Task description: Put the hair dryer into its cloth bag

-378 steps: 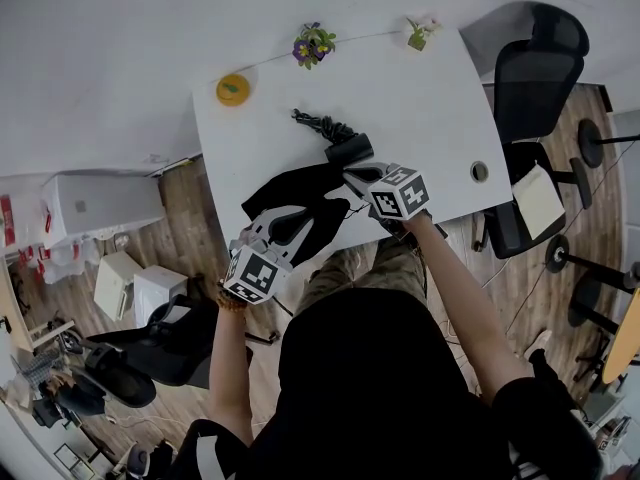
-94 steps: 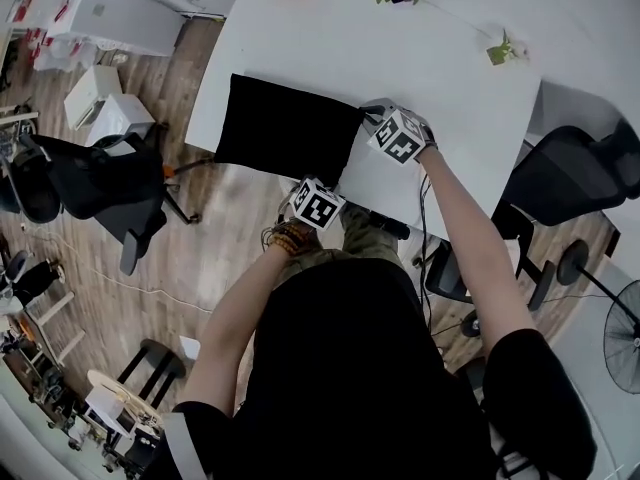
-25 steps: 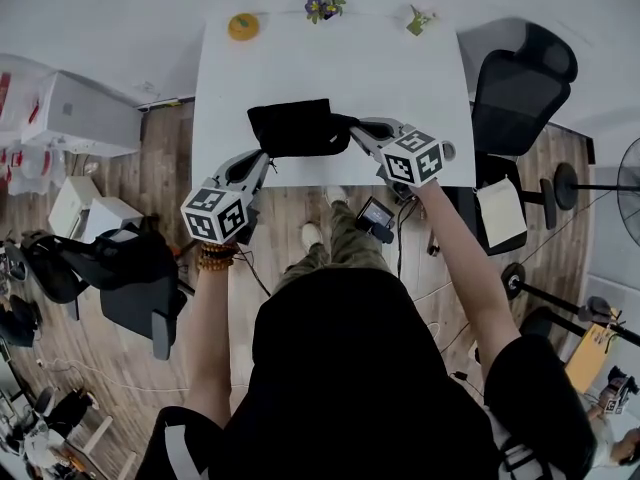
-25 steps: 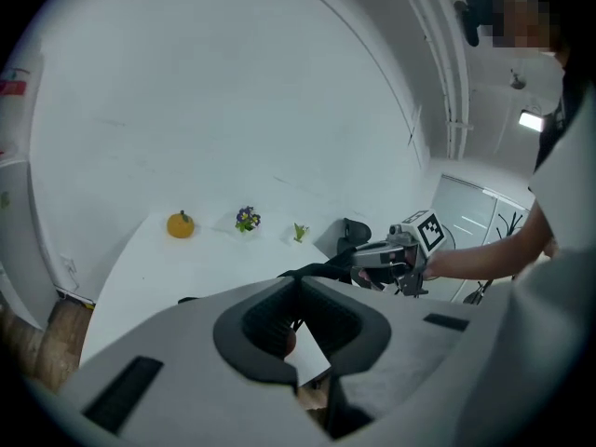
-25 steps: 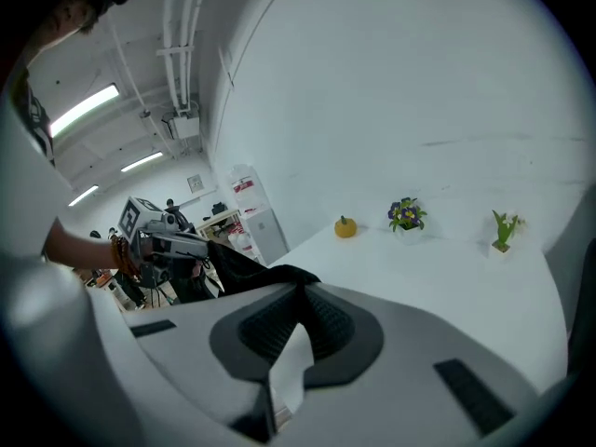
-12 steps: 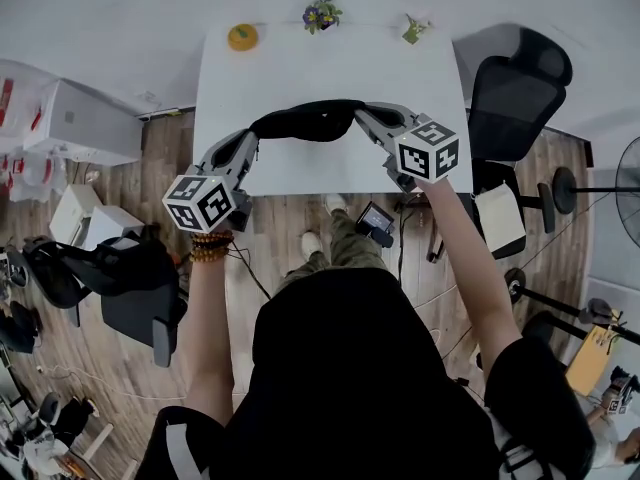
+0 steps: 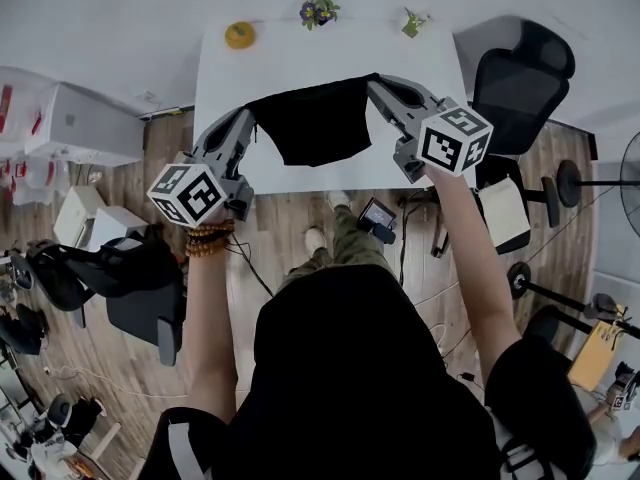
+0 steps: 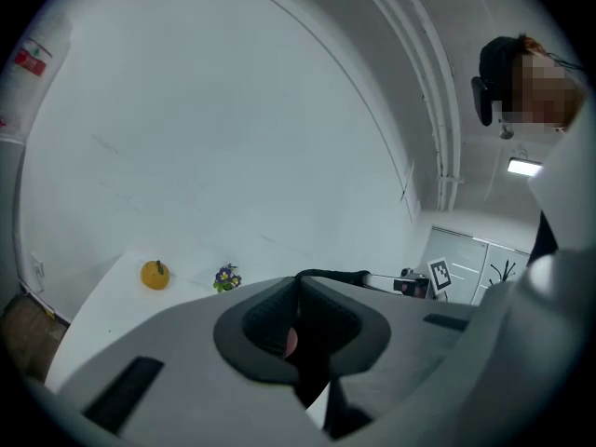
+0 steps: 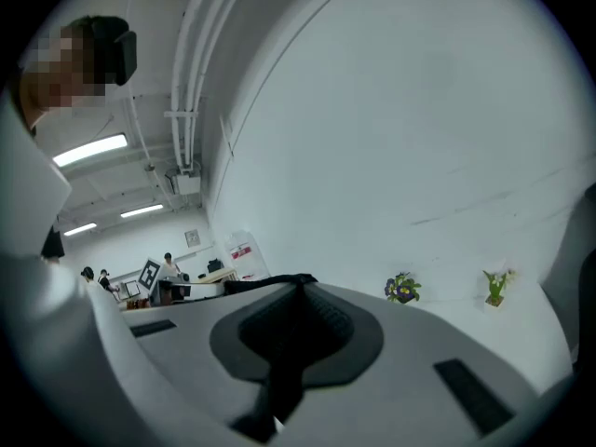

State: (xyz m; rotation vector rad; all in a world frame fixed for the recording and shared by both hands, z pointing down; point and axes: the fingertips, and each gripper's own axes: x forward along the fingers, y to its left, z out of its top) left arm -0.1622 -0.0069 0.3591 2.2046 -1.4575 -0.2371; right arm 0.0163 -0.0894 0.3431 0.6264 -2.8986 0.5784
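The white table (image 7: 225,93) lies bare along its left and right sides, open from the near edge. A black cloth bag (image 7: 318,123) hangs across the middle, pinched between the left gripper (image 7: 250,117) and right gripper (image 7: 372,81). An orange (image 7: 239,35), flower pot (image 7: 318,11) and small plant (image 7: 413,24) line the far edge; an office chair (image 7: 520,73) crowds the right.

Bright even indoor light, sharp focus, strong fisheye bending, dark vignette at gripper-view corners
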